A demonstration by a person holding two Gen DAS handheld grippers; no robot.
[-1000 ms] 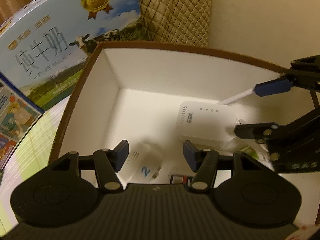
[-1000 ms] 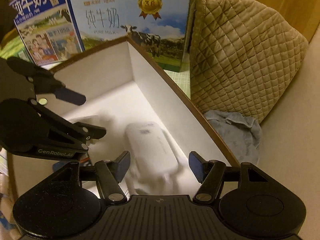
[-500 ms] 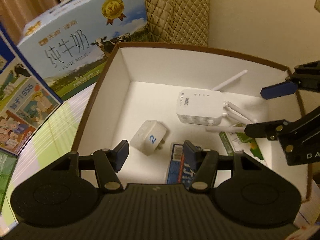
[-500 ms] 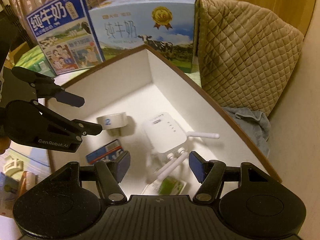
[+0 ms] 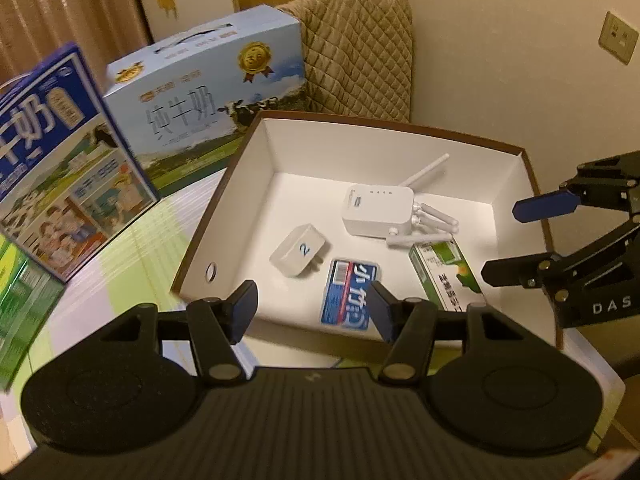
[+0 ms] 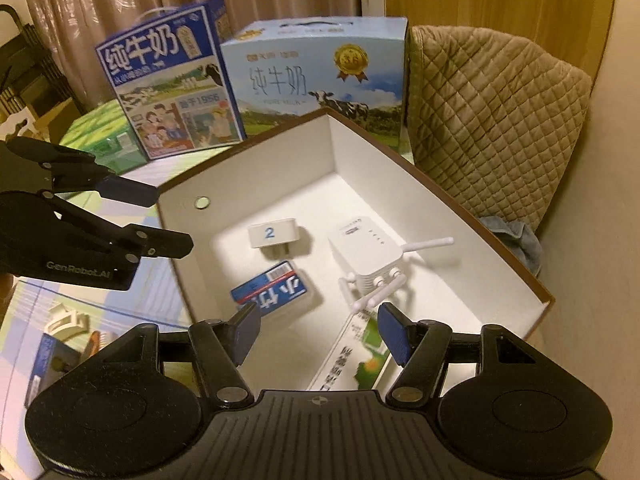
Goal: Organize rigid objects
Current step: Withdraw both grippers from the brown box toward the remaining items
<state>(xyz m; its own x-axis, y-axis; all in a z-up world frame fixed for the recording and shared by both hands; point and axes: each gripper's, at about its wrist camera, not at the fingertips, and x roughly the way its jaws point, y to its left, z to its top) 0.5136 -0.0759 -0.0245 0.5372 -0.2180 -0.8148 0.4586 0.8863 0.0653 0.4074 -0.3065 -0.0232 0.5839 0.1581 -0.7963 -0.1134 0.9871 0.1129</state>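
Left wrist view was taken from above a brown-edged white box (image 5: 248, 148) on the bench (image 5: 132, 248), with the left tool (image 5: 314, 308) released and nothing seen between its blue pads. The right tool (image 6: 320, 334) was likewise noted as spread and empty, above the near rim. Four rigid items were recorded on the box floor: a white router (image 5: 376, 210) with thin antennas (image 5: 426, 172) near the middle, a white plug adapter marked 2 (image 5: 300, 250) beside it, a blue flat case (image 5: 350, 298) toward the near wall, and a green-and-white carton (image 5: 444, 270) just beside the antennas. Risk was judged highest at the antennas, which could be bent or snagged if a tool were lowered beside the carton. The box, judged light, could be shoved across the bench if a wall were caught by a finger. The milk cartons (image 6: 316, 76) standing close behind could be knocked over by a wide swing. The near end of the green-and-white carton was hidden behind the right tool's body in the right wrist view. Items at the bench's left edge (image 6: 60, 344) were too blurred to be identified, and whether more objects awaited sorting could not be told.
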